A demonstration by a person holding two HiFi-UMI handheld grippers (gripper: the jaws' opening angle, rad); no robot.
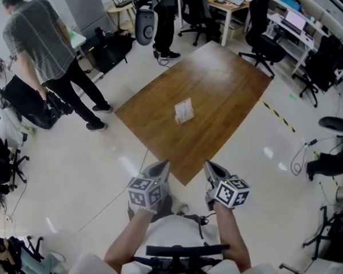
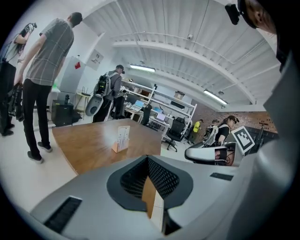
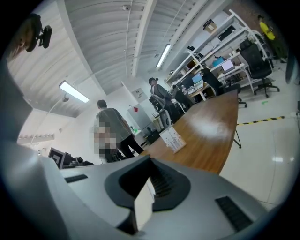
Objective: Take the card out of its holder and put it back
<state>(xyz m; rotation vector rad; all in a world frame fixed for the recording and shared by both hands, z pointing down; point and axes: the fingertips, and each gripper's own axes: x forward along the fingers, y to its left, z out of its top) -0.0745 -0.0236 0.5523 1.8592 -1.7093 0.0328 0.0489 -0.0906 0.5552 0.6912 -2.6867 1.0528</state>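
Observation:
A white card stands in its small holder (image 1: 184, 111) near the middle of the brown wooden table (image 1: 232, 79). The same card and holder (image 2: 123, 138) appear far ahead in the left gripper view, and the card and holder (image 3: 172, 138) likewise in the right gripper view. Both grippers hang close to my body, short of the table's near corner and well apart from the card. My left gripper (image 1: 161, 166) (image 2: 152, 197) has its jaws together with nothing held. The right gripper (image 1: 211, 166) (image 3: 143, 199) also looks shut and empty.
A person in a grey shirt (image 1: 42, 41) stands on the floor left of the table beside dark bags. Office chairs (image 1: 262, 44) and desks line the back. Yellow-black tape (image 1: 277, 114) and cables (image 1: 302, 155) lie on the floor to the right.

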